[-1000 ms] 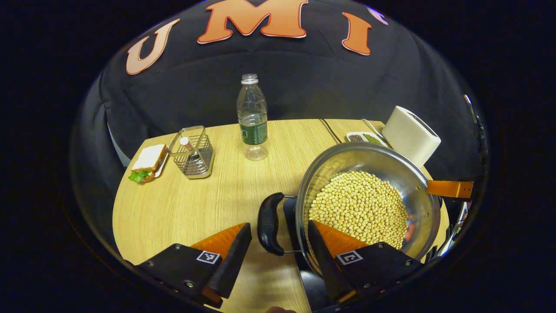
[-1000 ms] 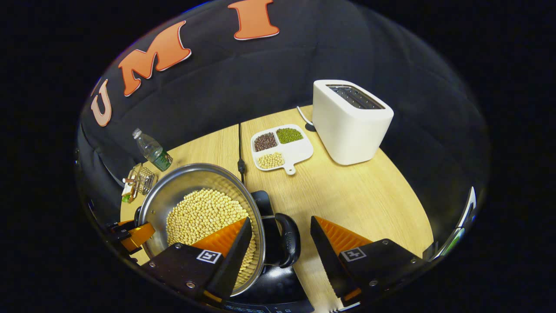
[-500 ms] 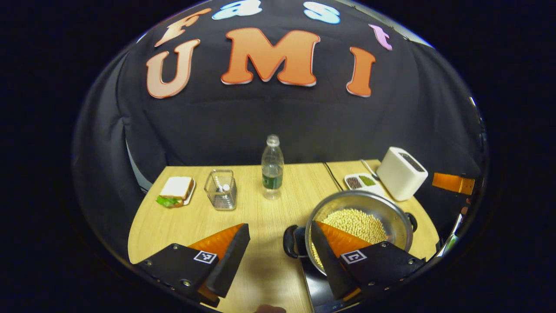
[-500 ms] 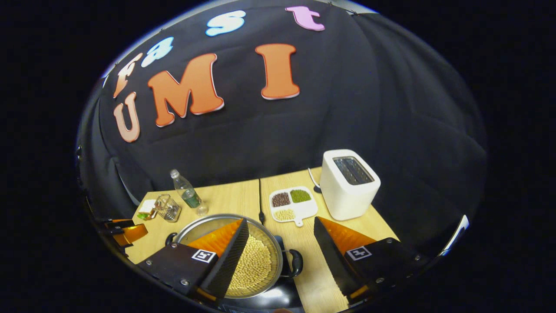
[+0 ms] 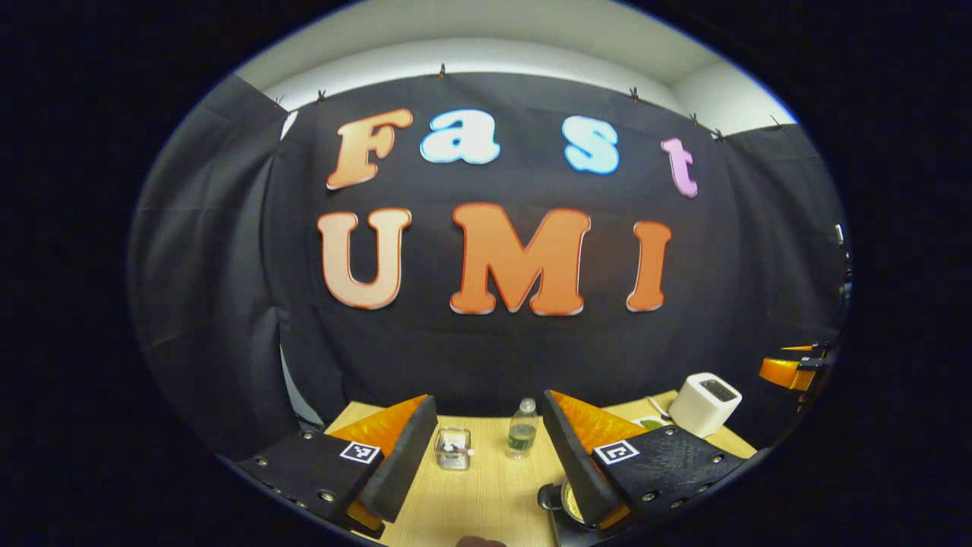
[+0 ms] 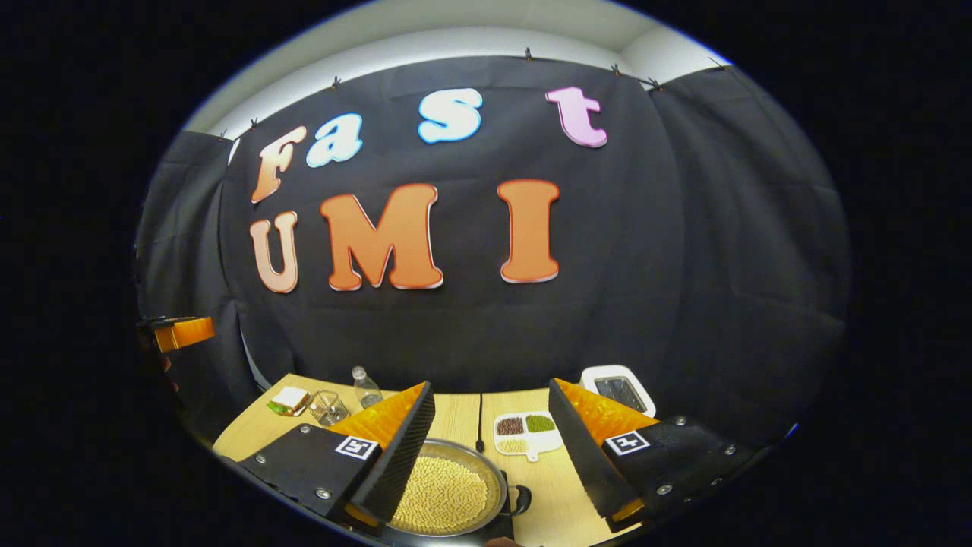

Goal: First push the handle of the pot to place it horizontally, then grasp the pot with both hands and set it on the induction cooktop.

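1. Risks, biggest first. Pot (image 6: 448, 497), steel, full of pale beans: in the right gripper view it sits low at centre on a dark slab, prob. the induction cooktop (image 6: 425, 536), so you're likely done. Can't tell if it's centred on the slab; if off-centre, a knock from either gripper on the way out could slide it or spill beans. Side handle (image 6: 521, 499) sticks out toward the bean tray (image 6: 527, 435); a snag there would turn the pot.
2. Left gripper (image 5: 486, 448): jaws wide apart, holding nothing, raised well above the table.
3. Right gripper (image 6: 490, 456): jaws wide apart, holding nothing, also high. Each gripper shows at the edge of the other's view, well apart.
4. Room: black cloth wall on three sides, pale ceiling strip above.
5. Table (image 5: 486, 501): light wood grain, dark cable across it.
6. Items, large to small: white toaster (image 5: 705, 393), water bottle (image 5: 521, 429), wire caddy (image 5: 453, 448), sandwich (image 6: 288, 399). All near the far edge, clear of the pot.
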`<action>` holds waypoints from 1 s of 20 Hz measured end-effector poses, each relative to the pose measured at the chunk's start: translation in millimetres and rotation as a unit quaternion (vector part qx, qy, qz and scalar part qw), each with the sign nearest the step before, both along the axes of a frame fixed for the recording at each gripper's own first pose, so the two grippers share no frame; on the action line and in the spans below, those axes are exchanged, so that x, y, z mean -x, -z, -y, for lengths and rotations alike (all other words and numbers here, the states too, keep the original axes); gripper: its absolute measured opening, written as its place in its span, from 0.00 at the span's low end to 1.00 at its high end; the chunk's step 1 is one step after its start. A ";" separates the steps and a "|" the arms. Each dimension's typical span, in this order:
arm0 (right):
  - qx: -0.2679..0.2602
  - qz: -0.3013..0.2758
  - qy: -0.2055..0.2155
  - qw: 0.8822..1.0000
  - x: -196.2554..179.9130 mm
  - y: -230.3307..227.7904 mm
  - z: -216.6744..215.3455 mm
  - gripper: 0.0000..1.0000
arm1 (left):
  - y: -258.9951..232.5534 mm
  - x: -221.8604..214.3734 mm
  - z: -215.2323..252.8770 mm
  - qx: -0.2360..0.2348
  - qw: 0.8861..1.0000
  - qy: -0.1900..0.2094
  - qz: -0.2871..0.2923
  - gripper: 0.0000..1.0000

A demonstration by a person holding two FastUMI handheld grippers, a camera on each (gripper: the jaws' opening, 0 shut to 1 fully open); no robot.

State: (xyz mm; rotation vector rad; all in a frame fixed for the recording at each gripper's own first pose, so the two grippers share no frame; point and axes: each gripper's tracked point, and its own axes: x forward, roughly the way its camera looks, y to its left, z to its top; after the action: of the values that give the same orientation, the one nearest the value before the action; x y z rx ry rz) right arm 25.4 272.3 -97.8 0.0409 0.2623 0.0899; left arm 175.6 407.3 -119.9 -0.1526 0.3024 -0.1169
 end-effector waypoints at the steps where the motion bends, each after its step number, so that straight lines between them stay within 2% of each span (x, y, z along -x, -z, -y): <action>1: 0.004 0.019 0.001 1.000 0.2 -17.3 1.7 0.93 | -25.9 3.2 -9.0 0.000 1.000 -0.009 0.029 0.87; 6: 0.019 0.108 -0.009 0.994 6.2 -90.6 -2.3 0.93 | -122.3 8.6 -47.3 -0.001 0.989 -0.051 0.137 0.87; 8: 0.021 0.141 -0.014 0.990 10.4 -115.6 -6.3 0.93 | -153.0 11.3 -61.3 0.000 0.985 -0.060 0.164 0.87; 9: 0.021 0.152 -0.019 0.988 12.3 -126.7 -9.7 0.98 | -168.4 14.6 -67.6 0.000 0.983 -0.062 0.171 0.86; 10: 0.021 0.161 -0.022 0.986 14.0 -136.1 -11.2 0.93 | -175.9 15.6 -75.2 0.000 0.982 -0.068 0.175 0.87; 11: 0.022 0.171 -0.025 0.985 19.7 -148.3 -10.8 0.93 | -186.1 20.0 -84.2 -0.003 0.981 -0.074 0.181 0.87; 15: 0.017 0.202 -0.014 0.979 29.7 -186.2 0.3 0.93 | -202.2 36.1 -108.4 -0.037 0.976 -0.096 0.194 0.86; 20: 0.000 0.254 -0.011 0.967 40.0 -215.5 5.9 0.93 | -193.6 45.3 -123.2 -0.034 0.977 -0.109 0.182 0.86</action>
State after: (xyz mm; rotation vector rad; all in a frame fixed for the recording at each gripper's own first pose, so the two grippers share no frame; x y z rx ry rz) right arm -14.5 266.4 117.7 0.0129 -0.2503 0.1191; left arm 130.2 530.5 73.7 -0.0928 -0.0769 0.0842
